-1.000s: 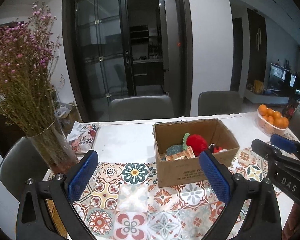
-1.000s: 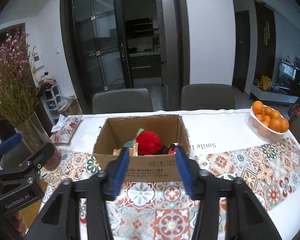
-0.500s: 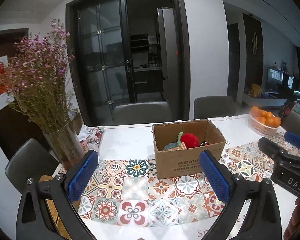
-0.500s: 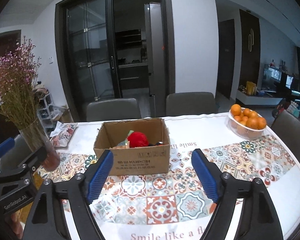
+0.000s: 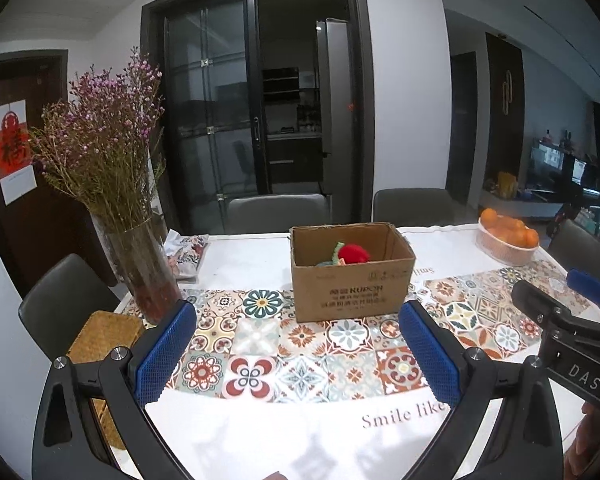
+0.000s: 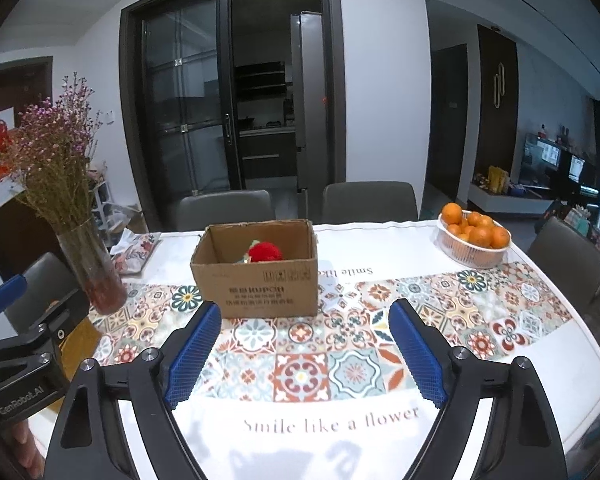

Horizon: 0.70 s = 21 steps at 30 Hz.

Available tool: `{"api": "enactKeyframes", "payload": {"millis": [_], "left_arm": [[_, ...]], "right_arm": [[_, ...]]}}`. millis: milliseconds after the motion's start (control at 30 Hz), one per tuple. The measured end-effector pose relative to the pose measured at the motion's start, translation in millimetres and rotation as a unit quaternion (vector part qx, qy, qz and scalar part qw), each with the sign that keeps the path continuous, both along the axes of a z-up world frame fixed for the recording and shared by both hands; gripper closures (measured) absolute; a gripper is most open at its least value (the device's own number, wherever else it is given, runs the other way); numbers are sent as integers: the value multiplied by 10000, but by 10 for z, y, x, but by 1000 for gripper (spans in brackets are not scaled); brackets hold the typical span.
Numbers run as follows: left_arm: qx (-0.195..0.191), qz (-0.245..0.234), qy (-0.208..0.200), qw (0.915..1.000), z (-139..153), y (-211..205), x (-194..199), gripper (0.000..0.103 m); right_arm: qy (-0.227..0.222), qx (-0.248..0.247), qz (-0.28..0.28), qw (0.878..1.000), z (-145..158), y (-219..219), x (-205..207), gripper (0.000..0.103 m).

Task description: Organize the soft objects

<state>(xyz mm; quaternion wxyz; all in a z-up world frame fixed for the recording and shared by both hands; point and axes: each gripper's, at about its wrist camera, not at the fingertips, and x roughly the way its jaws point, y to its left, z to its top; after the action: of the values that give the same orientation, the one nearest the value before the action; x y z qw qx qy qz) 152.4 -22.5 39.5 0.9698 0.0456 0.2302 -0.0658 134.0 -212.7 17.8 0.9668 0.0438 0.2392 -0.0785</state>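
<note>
Red plush ball lies with other soft toys inside the brown cardboard box mid-tabletop. The left gripper is spread and empty; the right gripper is opening, nothing between its pads. Both should clear the near edge without nudging the glass vase.

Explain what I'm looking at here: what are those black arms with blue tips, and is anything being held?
No robot here: a person holds one two-finger gripper in each hand, each with a camera looking along its fingers. One picture comes from the left gripper, the other from the right gripper. Both hold nothing; the right one's jaws are opening. On the table stand a cardboard box with a red soft toy inside, a vase of dried flowers and a bowl of oranges.
</note>
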Motion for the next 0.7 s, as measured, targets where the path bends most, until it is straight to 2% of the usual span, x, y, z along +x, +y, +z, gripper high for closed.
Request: {"api": "enactKeyframes", "payload": {"millis": [400,700], "left_arm": [[-17,-144,-27,9999,38,-48,-544,0],[9,-154,-78,9999,60,-87,-767,0]], "right_arm": [[-99,-50,-57,9999,25,-29,-630,14],[-137,-21,-34,9999,43,-54,-857,14]]}}
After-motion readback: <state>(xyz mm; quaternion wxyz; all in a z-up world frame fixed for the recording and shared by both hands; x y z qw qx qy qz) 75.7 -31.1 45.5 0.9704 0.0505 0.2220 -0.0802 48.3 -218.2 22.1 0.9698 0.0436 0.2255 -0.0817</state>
